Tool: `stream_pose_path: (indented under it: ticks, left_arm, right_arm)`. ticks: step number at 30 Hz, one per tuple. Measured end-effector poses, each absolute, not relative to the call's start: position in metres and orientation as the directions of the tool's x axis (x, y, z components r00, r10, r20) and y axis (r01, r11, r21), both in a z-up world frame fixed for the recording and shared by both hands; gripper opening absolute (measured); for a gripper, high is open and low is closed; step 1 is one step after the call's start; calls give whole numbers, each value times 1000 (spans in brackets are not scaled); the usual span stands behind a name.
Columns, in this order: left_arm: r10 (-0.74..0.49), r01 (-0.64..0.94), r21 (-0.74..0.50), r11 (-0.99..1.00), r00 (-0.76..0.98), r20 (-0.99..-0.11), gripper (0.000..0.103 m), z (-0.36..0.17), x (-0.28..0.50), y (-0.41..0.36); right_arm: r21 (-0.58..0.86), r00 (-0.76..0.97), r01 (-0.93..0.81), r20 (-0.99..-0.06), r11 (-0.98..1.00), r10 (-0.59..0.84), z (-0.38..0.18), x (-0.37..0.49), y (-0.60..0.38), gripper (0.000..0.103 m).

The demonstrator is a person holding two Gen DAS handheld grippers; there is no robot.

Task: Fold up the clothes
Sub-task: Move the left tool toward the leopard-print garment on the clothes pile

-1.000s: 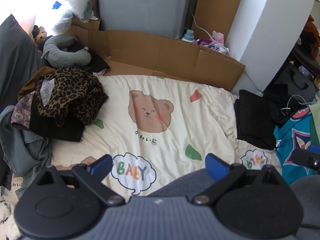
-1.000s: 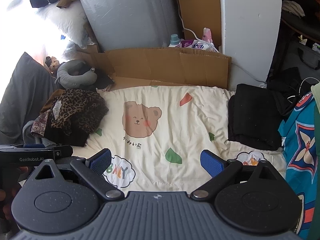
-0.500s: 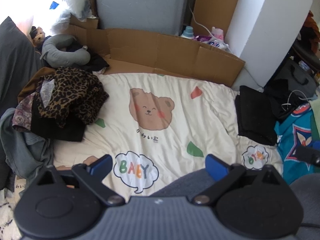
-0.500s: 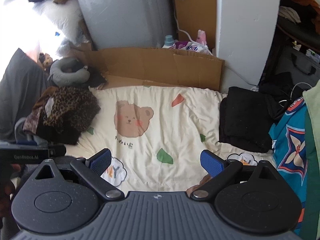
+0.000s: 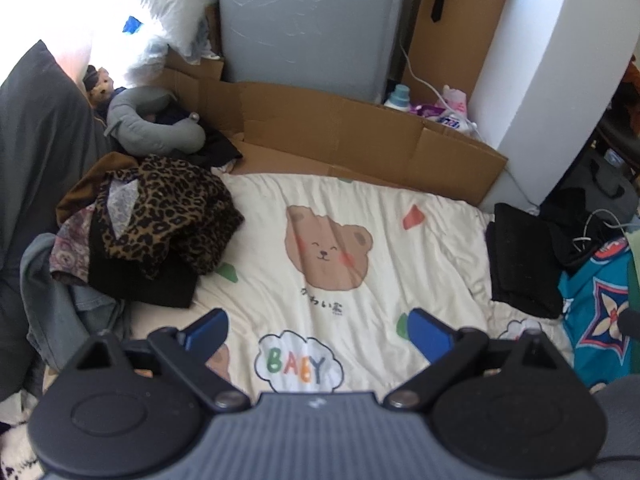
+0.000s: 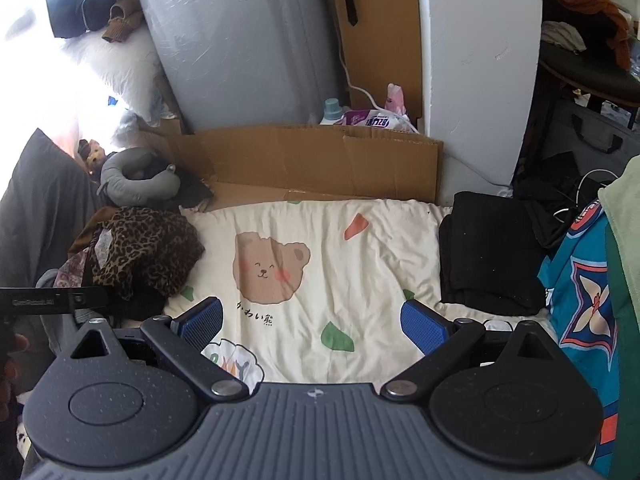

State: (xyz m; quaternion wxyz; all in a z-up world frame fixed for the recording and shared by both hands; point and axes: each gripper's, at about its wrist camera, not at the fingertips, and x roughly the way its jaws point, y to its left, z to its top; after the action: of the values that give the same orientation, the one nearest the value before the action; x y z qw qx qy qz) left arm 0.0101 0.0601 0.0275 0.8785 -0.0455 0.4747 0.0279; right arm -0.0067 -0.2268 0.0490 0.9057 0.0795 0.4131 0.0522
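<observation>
A: Both cameras have lifted a bit since the earlier frame. More of the wall and the grey box at the back shows now, and the bed things sit lower.

B: What are the grippers doing?

A: The left hand-held gripper [image 5: 318, 330] is spread wide and holds nothing. The right hand-held gripper [image 6: 310, 320] is wide and empty too.

B: Where are the clothes?

A: A messy pile with a leopard-print garment [image 5: 172, 216] on top sits ahead and to the left of the left gripper. A folded black garment [image 6: 490, 256] sits ahead and to the right of the right gripper. The bear blanket [image 5: 332, 248] between them is bare.

B: What could go wrong?

A: The pile is tangled. I think a grab at the leopard one could drag other clothes along. A pinch that goes too deep could catch the blanket as well.
</observation>
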Motion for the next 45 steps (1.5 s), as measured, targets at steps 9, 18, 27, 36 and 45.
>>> stream_pose_path:
  ticks: [9, 18, 27, 36, 45]
  left_arm:
    - [8, -123, -77, 989, 575, -818, 85, 31, 9, 97]
    - [65, -196, -75, 978, 624, -779, 88, 50, 10, 144]
    - [-12, -138, -134, 981, 652, -758, 88, 31, 21, 173]
    - [-65, -32, -119, 992, 684, -727, 92, -3, 27, 193]
    - [-44, -46, -103, 994, 681, -731, 93, -30, 45, 229]
  right_arm:
    - [240, 680, -20, -709, 971, 189, 47, -4, -228, 99]
    - [267, 708, -34, -673, 963, 211, 50, -1, -228, 99]
    - [236, 658, 1, -732, 972, 177, 19, 11, -219, 99]
    - [219, 624, 14, -765, 976, 163, 3, 28, -204, 99]
    - [197, 592, 7, -791, 980, 155, -12, 41, -190, 99]
